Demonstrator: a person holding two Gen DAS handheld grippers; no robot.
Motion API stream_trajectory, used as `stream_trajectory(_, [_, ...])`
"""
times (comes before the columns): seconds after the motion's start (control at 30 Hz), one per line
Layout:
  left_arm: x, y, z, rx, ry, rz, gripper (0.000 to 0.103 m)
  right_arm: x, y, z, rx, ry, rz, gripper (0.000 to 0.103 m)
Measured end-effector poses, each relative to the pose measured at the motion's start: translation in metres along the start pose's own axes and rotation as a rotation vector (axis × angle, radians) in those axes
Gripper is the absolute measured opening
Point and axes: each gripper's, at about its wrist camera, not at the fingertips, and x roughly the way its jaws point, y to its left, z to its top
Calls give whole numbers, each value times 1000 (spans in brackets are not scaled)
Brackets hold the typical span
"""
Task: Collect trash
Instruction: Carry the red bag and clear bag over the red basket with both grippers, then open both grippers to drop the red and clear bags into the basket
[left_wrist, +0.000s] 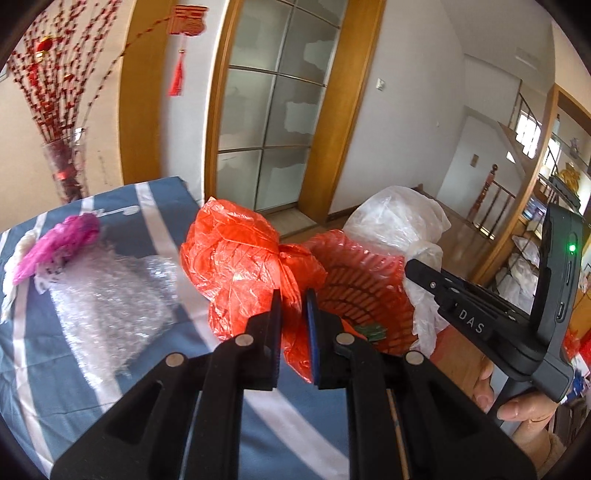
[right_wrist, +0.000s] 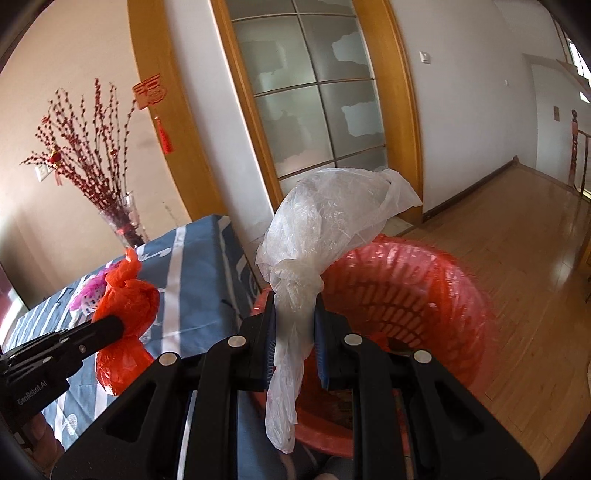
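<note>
My left gripper (left_wrist: 293, 295) is shut on a crumpled red plastic bag (left_wrist: 232, 258) and holds it up over the table edge, beside the red bin (left_wrist: 365, 288). The same bag shows in the right wrist view (right_wrist: 127, 302). My right gripper (right_wrist: 294, 299) is shut on a knotted clear plastic bag (right_wrist: 325, 221) and holds it above the rim of the red lattice waste bin (right_wrist: 406, 288), which is lined with red plastic. The clear bag also shows in the left wrist view (left_wrist: 399, 218). The right gripper (left_wrist: 417, 269) reaches in from the right there.
A table with a blue and white striped cloth (left_wrist: 110, 369) carries bubble wrap (left_wrist: 110, 291) and a pink crumpled wrapper (left_wrist: 59, 243). A glass vase of red twigs (left_wrist: 66, 166) stands at the table's far edge. A glass-paned door (left_wrist: 273, 110) and wooden floor (right_wrist: 517, 277) lie beyond.
</note>
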Motion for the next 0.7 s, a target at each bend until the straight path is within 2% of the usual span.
stream_trajectory(0.7, [71, -53, 4, 45, 83, -125, 15, 7, -57, 14, 95, -5, -52, 21])
